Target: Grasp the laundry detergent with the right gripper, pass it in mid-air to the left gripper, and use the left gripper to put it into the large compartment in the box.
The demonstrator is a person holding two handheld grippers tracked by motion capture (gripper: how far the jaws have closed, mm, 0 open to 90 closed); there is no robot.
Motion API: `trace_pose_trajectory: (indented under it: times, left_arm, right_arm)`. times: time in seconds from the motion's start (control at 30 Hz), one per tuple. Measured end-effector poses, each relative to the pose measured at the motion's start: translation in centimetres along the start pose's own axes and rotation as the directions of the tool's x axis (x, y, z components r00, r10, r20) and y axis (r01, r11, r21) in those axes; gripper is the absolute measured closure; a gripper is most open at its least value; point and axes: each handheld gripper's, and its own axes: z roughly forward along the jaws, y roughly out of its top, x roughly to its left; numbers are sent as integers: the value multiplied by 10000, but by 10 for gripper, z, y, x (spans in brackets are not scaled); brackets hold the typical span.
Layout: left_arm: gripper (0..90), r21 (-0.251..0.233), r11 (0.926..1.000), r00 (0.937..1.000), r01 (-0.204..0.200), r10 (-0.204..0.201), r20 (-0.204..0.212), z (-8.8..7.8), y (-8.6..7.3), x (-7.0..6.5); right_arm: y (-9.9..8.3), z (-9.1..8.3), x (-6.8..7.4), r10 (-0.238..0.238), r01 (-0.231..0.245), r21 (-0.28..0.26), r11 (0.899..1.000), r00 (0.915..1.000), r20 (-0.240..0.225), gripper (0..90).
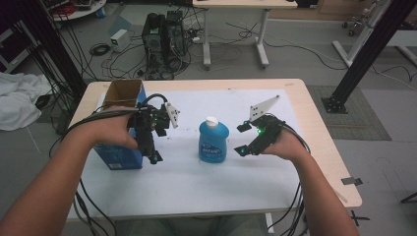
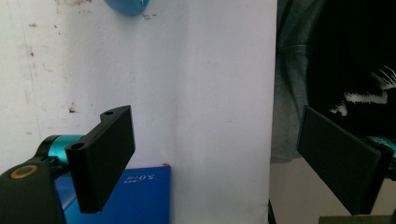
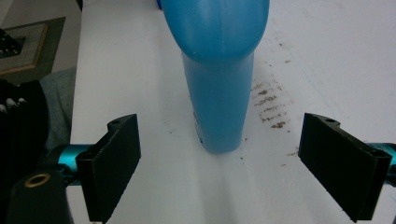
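My right gripper [image 1: 244,138] faces the blue bottle [image 1: 214,142], jaws spread and empty; clipping it off-centre could topple it. Left gripper [image 1: 153,143], jaws spread, idles beside the box [image 1: 121,129]

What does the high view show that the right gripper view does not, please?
High view alone: the open cardboard box by the left gripper, the bottle's white cap and both forearms. Right gripper view alone: brown specks on the white sheet beside the bottle's base, and the right gripper's open black fingers seen close up. Both: the blue bottle, upright and ungripped.
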Motion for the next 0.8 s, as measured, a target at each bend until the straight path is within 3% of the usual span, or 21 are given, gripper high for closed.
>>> trace_pose_trajectory:
  times: [0.8]
  left_arm:
    - [116,121,9999,9999,-14,15,-128,-3,-2,-3]
  right_arm:
    - [2,43,-6,-43,41,-122,9999,9998,-181,120]
